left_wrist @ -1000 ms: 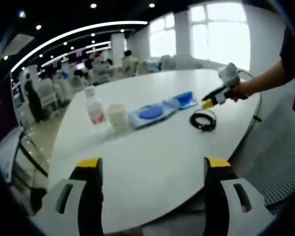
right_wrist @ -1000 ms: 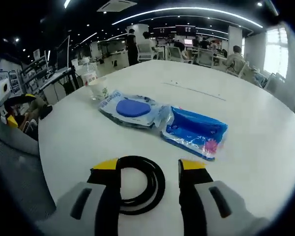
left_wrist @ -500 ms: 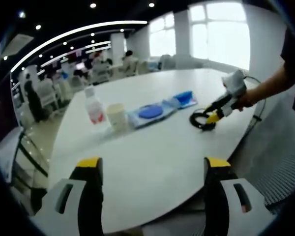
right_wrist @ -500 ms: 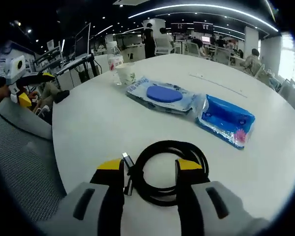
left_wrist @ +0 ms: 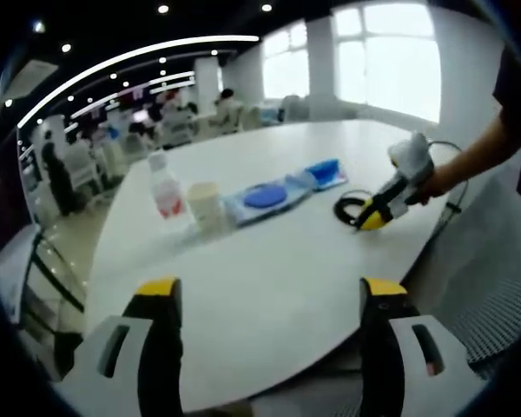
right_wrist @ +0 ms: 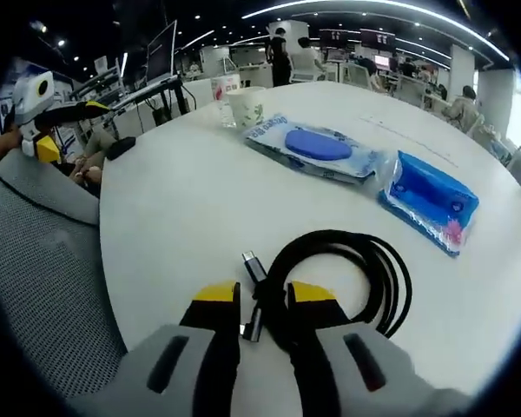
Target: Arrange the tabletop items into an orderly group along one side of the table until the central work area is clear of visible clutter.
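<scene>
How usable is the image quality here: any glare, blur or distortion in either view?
Left gripper view: the bright windows are blown out, the white table bows under fisheye distortion, and the bottle and paper cup look soft. Right gripper view: even overhead light, the coiled black cable and its plug are sharp, the background office blurs, and the right gripper looms large.

Dim office, bright ceiling strips (left_wrist: 139, 54), blown-out windows (left_wrist: 391, 52), glare on table (left_wrist: 269, 261), fisheye-bent soft edges

Right hand-held gripper (left_wrist: 371, 216) meets black cable (left_wrist: 351, 208) on table (left_wrist: 269, 278).
</scene>
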`<state>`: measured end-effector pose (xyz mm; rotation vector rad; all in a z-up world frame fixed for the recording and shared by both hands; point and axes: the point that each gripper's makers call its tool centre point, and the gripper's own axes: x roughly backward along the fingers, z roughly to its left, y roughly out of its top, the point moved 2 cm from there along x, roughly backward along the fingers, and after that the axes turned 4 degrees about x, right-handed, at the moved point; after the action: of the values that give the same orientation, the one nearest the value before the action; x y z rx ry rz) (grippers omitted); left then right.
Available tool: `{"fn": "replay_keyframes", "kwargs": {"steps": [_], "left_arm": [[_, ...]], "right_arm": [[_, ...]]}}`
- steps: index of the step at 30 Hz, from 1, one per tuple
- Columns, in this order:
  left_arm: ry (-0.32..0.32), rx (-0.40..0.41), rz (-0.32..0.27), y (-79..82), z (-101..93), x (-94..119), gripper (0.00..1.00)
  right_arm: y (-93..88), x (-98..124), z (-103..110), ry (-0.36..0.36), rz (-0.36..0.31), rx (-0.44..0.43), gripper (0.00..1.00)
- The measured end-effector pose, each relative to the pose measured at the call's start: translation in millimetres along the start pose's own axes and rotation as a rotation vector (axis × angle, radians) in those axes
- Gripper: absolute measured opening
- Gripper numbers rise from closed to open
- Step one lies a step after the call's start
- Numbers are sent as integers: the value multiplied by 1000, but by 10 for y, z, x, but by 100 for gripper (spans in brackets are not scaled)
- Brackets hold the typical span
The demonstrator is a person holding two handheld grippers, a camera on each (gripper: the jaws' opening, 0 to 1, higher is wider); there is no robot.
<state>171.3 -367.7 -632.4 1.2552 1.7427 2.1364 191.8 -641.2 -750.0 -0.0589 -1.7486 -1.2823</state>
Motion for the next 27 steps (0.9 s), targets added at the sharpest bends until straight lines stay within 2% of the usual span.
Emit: {"fn": "replay_keyframes", "kwargs": {"steps": [3,7,8,19,27], "left_arm": [[1,-1,1,0,-2,1,81],[-1,-2,4,-3,-7,-1,81],[-1,-2,5,-4,-6,-1,81],[2,-2,9,-4,-4,-12,81],[9,1,7,6,3,-15,81]], "right_arm": [[17,7,-19,-9,2,24,14],[43,-22,-66,-7,1,83,12],[90,-2,-20,-10,-1,95,12],[385,-40,-7,-21,-25,93,11],[408,-209,-247,-21,-27,95,11]]}}
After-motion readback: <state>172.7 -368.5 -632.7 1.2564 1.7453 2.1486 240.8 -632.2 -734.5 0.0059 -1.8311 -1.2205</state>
